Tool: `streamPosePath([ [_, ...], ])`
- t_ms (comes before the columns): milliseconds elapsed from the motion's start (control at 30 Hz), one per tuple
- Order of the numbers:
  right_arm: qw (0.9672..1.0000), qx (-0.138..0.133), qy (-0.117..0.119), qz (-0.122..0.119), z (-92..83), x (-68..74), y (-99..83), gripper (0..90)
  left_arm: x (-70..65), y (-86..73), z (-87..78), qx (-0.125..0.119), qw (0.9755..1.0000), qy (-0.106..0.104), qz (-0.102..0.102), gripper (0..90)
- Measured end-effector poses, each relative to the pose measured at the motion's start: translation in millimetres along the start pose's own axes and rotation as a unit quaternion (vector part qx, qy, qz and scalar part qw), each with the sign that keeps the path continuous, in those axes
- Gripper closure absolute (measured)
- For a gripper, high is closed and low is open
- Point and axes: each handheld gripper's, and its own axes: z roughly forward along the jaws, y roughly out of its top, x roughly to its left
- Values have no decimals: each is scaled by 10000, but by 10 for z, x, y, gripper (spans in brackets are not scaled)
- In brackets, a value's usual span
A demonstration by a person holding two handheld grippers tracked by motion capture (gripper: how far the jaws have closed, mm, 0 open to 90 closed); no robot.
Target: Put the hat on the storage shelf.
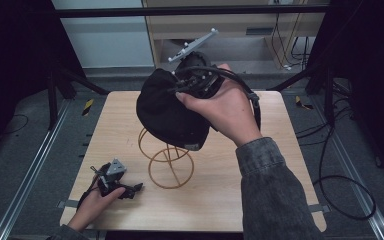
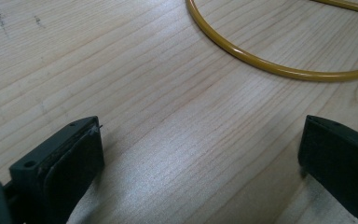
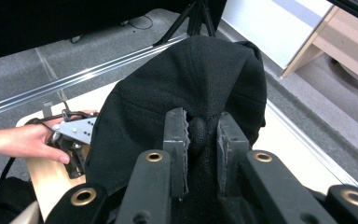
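Right gripper (image 3: 201,140) clamped on black hat (image 1: 167,107), held just above wire stand (image 1: 166,159), not yet seated; left gripper (image 2: 200,154) jaws apart, idle on table (image 1: 260,175).

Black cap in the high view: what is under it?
Under the black cap, pinched by the right gripper, stands a yellow wire stand on the table. The cap covers the stand's top, so contact cannot be told.

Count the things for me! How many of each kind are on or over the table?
Black hat, pinched in the right gripper: 1
Yellow wire stand on the table: 1
Grippers, counting the left gripper resting open on the wood: 2
Total: 4
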Motion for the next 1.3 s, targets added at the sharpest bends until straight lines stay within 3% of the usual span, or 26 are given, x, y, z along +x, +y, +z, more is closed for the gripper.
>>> streamPosePath([
  [600, 9991, 359, 204, 40, 383, 18, -5, 770, -2, 1, 1, -1, 10000, 7, -9, 0],
  [1300, 9977, 570, 363, 0, 611, 96, -7, 760, -3, 0, 1, -1, 10000, 12, -10, 0],
])
